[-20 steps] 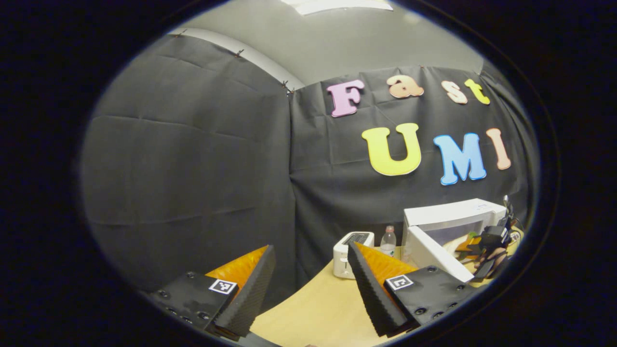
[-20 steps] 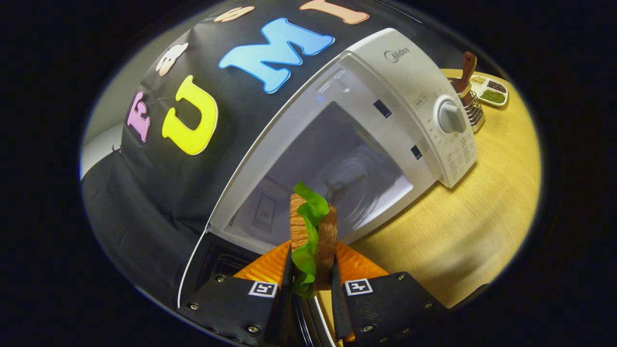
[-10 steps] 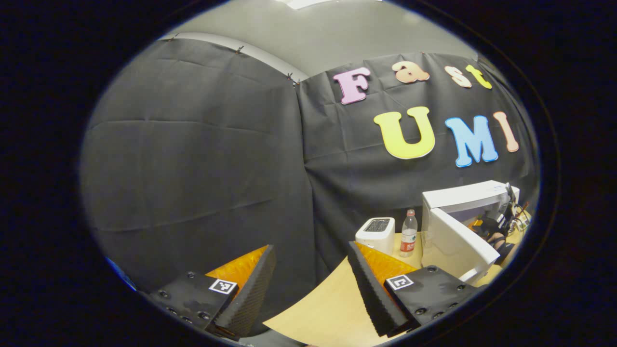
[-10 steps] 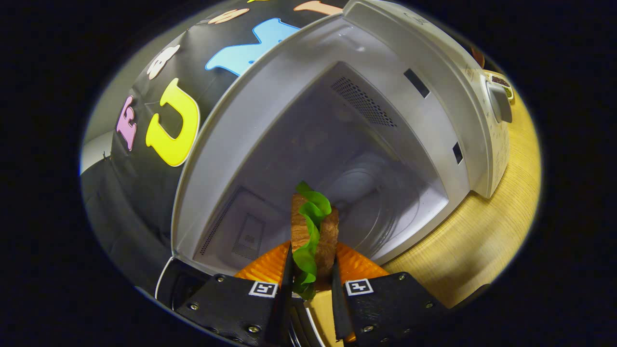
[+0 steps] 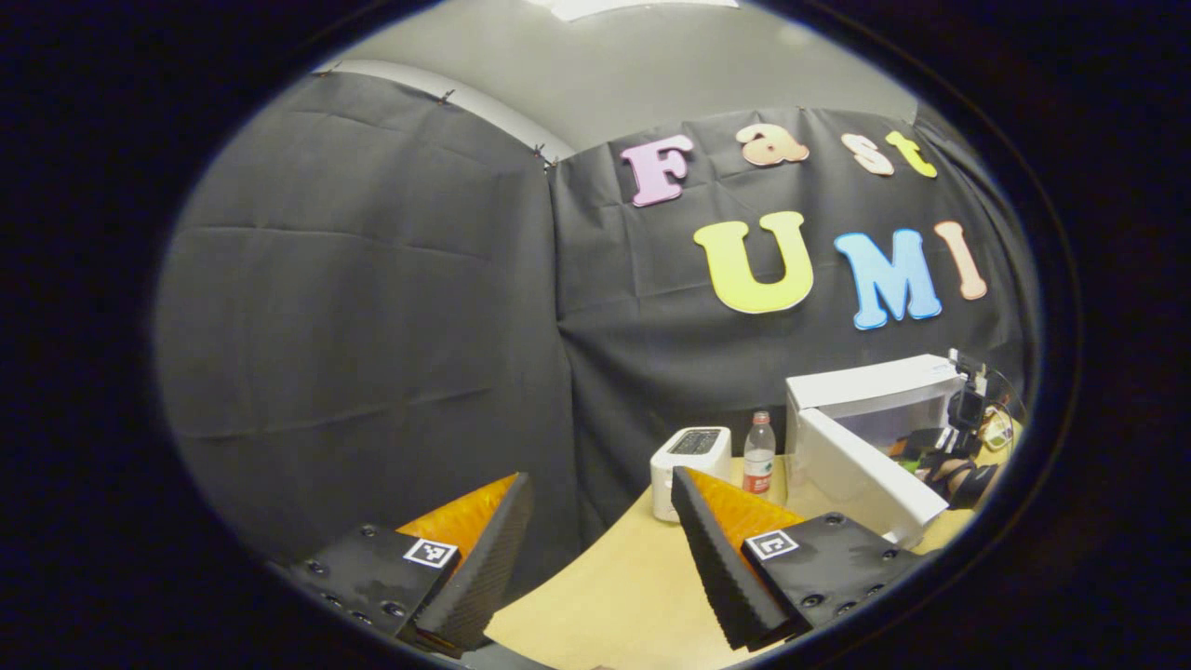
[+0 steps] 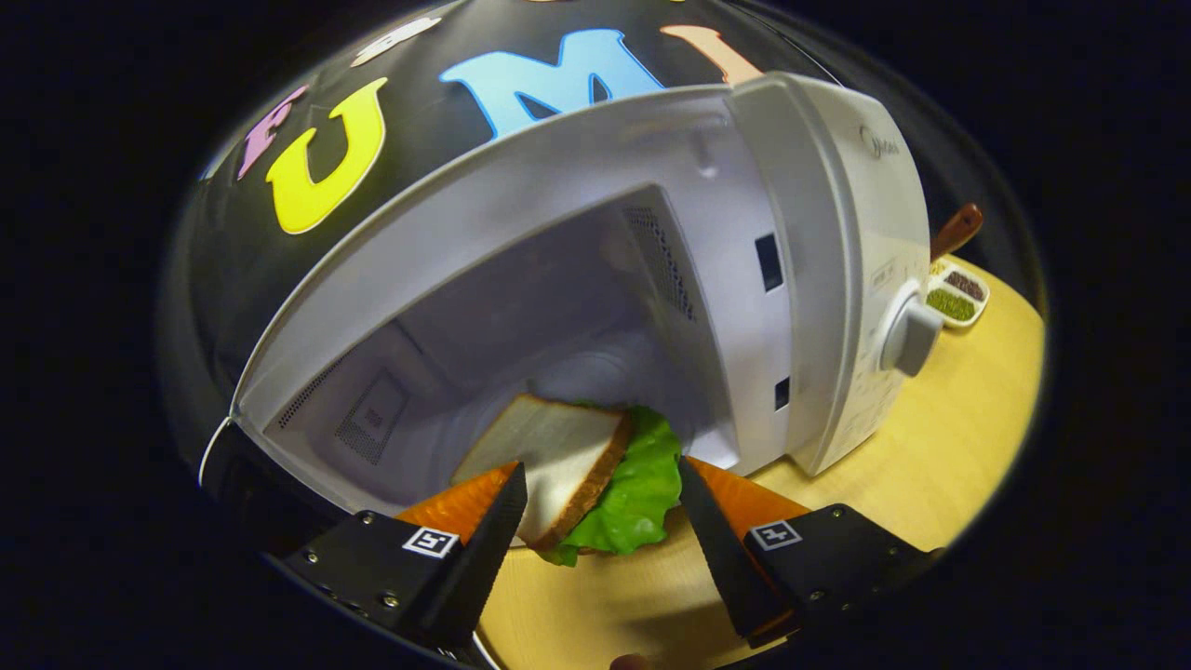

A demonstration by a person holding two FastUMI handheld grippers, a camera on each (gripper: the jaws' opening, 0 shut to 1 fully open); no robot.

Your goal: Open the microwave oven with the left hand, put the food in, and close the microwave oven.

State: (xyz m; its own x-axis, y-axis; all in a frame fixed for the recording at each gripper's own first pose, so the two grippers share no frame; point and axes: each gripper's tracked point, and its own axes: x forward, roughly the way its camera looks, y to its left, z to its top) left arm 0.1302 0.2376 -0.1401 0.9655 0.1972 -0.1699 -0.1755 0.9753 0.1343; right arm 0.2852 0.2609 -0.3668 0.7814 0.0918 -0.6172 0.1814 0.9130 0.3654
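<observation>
The right gripper (image 6: 595, 521) stood open, the sandwich (image 6: 582, 470) lying just ahead inside the microwave (image 6: 819, 279); best backed straight out, clear of the lettuce.

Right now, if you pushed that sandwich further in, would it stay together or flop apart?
Probably it would shift apart a bit: the sandwich is loose layers, with lettuce hanging out past the bread. The lettuce looks thin and floppy, so it would likely bend or drag. The bread slice looks flat and light, so a gentle push from the open right gripper should slide it.
</observation>
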